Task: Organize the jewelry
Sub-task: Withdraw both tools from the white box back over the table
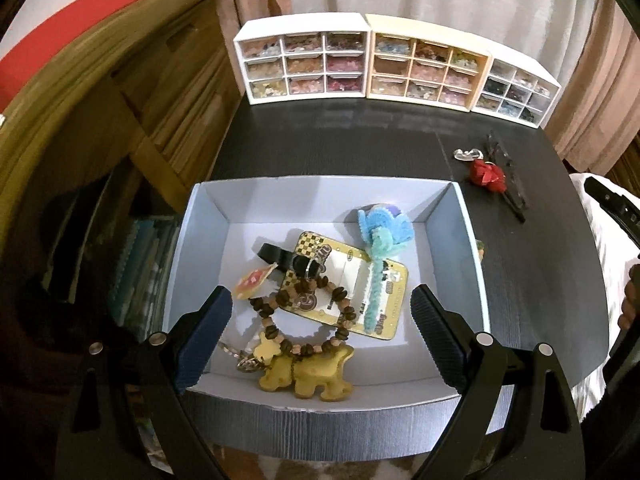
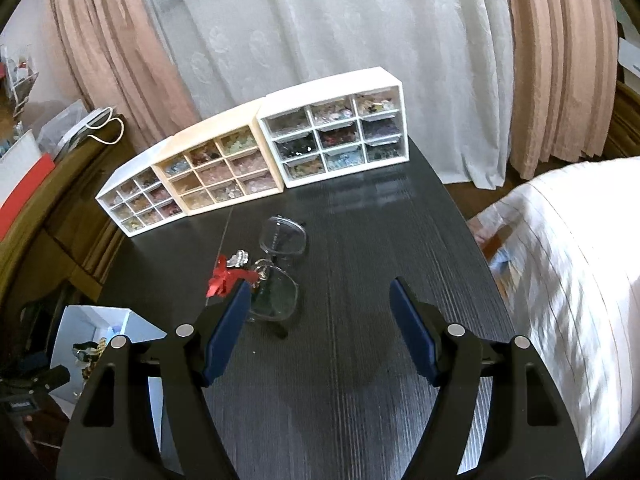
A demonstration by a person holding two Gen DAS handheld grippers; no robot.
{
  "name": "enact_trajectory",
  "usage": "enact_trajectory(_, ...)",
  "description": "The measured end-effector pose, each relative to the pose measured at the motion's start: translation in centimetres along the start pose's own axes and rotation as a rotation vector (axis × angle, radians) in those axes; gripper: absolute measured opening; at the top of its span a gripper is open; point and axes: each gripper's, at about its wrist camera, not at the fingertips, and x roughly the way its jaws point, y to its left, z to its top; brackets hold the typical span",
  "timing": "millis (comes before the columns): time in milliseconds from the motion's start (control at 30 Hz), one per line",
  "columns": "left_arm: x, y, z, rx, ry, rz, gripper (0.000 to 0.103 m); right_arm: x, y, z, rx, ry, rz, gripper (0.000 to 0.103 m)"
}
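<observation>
A pale blue box on the black table holds a wooden bead bracelet, a yellow animal charm, a yellow card, a blue pipe-cleaner flower and a black ring. My left gripper is open and empty above the box. A red bow charm with a silver piece lies beside clear glasses; the bow charm also shows in the left wrist view. My right gripper is open and empty, just right of the glasses.
Three small drawer cabinets filled with beads stand along the table's far edge, also in the left wrist view. A wooden cabinet is at the left. A white bed is at the right. Curtains hang behind.
</observation>
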Motion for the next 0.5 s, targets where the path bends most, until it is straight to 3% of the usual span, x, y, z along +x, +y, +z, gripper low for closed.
enact_trajectory(300, 0.1, -1.2, 0.6, 0.042, -0.002, -0.004, 0.091, 0.2, 2.1, 0.2, -0.082, -0.008, 0.049, 0.071)
enact_trajectory(500, 0.8, -2.1, 1.4, 0.065, 0.0, -0.109, 0.091, 1.3, 2.6, -0.6, -0.115, 0.015, 0.055, 0.071)
